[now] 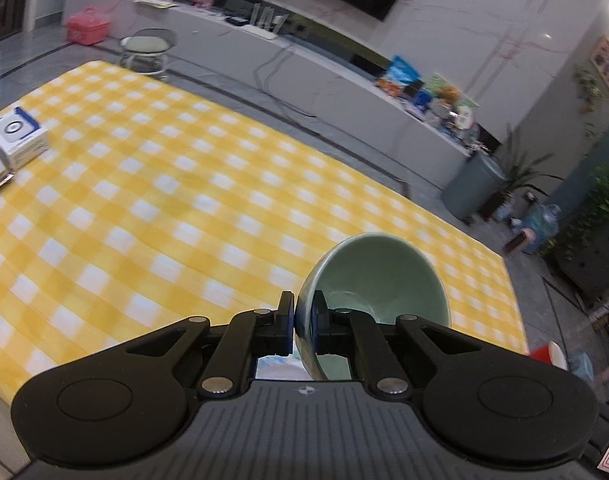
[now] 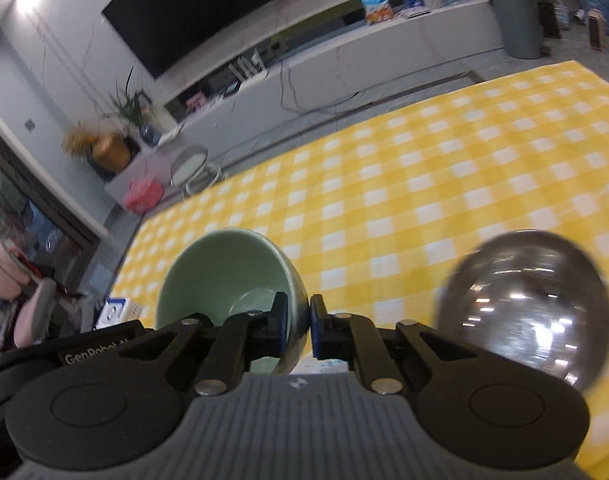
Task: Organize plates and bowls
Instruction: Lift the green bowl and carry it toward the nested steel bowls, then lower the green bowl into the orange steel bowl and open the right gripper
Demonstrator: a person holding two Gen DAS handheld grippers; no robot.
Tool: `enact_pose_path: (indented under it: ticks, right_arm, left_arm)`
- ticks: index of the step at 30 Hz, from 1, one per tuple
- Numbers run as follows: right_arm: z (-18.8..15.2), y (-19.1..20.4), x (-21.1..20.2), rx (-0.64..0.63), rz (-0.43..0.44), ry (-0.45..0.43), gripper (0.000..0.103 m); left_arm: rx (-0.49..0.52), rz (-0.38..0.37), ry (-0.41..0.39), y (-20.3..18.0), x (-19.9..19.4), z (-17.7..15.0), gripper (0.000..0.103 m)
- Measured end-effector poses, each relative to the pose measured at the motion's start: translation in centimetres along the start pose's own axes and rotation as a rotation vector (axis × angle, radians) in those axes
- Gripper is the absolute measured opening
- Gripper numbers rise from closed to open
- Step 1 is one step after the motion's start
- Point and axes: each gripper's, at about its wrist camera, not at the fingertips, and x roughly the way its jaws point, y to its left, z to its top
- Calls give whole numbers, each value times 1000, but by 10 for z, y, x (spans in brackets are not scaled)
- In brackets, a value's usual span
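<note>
My left gripper (image 1: 303,312) is shut on the left rim of a pale green bowl (image 1: 380,276), holding it above the yellow checked tablecloth (image 1: 184,200), with one finger inside the bowl and one outside. My right gripper (image 2: 299,318) is shut on the right rim of a second pale green bowl (image 2: 224,272), also lifted over the cloth (image 2: 424,168). A shiny steel bowl (image 2: 524,308) sits to the right of my right gripper, blurred.
A white and blue box (image 1: 18,136) lies on the cloth's far left and also shows in the right wrist view (image 2: 116,312). A stool (image 1: 146,50) stands beyond the table's far edge. A red cup (image 1: 546,354) is off the right edge.
</note>
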Motion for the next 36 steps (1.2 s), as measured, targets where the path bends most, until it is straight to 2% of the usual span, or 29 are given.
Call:
enact_pose_path:
  ticks: [7, 14, 21, 26, 36]
  right_arm:
    - [-3, -50, -46, 82, -32, -42, 9]
    - [-6, -89, -60, 144, -98, -74, 9]
    - [-9, -114, -48, 146, -160, -59, 8]
    - [-7, -124, -35, 140, -168, -37, 8]
    - [-7, -125, -29, 85, -205, -34, 8]
  left_arm:
    - [39, -70, 66, -38, 9, -24, 8]
    - [88, -96, 157, -68, 39, -43, 8]
    - [162, -53, 223, -85, 65, -58, 9]
    - [196, -23, 255, -90, 74, -62, 10]
    - [305, 26, 285, -107, 82, -66, 11]
